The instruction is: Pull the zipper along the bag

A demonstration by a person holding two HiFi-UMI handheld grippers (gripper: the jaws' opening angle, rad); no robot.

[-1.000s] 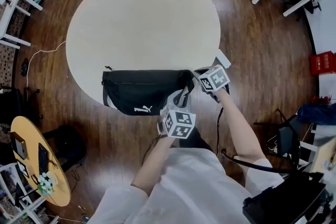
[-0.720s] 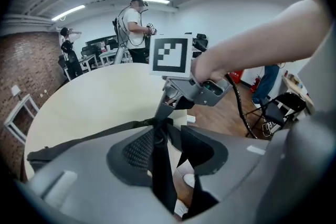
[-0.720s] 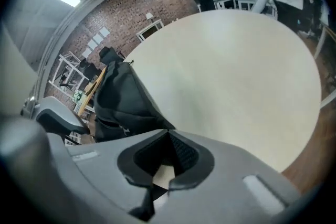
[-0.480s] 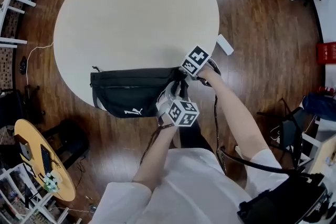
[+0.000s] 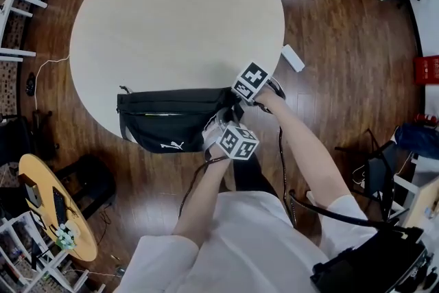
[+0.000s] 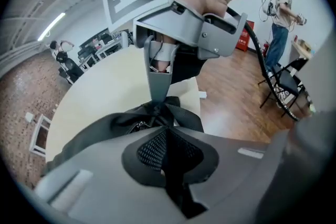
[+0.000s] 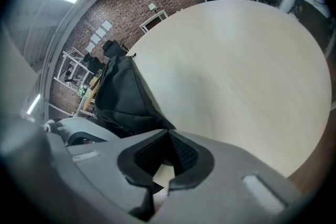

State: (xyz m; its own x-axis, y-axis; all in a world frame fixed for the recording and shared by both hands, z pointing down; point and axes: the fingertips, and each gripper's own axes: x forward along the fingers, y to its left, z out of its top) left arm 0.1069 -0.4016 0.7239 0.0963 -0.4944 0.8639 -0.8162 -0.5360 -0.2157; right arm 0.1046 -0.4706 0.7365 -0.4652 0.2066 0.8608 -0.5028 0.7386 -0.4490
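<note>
A black waist bag [image 5: 164, 120] lies at the near edge of the round cream table [image 5: 178, 17], its front drooping over the rim. My right gripper [image 5: 233, 98] is at the bag's right end, shut on the fabric there; in the left gripper view its fingers [image 6: 157, 93] come straight down onto that bunched end. My left gripper [image 5: 216, 125] sits just below it, jaws closed together with the bag's black material [image 6: 105, 131] at their tips [image 6: 165, 131]. A small metal zipper pull [image 6: 139, 126] shows just left of those tips. In the right gripper view the bag [image 7: 123, 99] runs away from the jaws [image 7: 168, 134].
The bare tabletop [image 7: 231, 60] stretches beyond the bag. A small white box [image 5: 293, 58] lies by the table's right rim. A yellow side table [image 5: 48, 209] stands at the lower left, a red crate [image 5: 426, 68] at the far right. A person [image 6: 281, 2] stands across the room.
The right gripper has come in from beside the bag onto its right end. The left gripper has edged up against the bag just below it.
</note>
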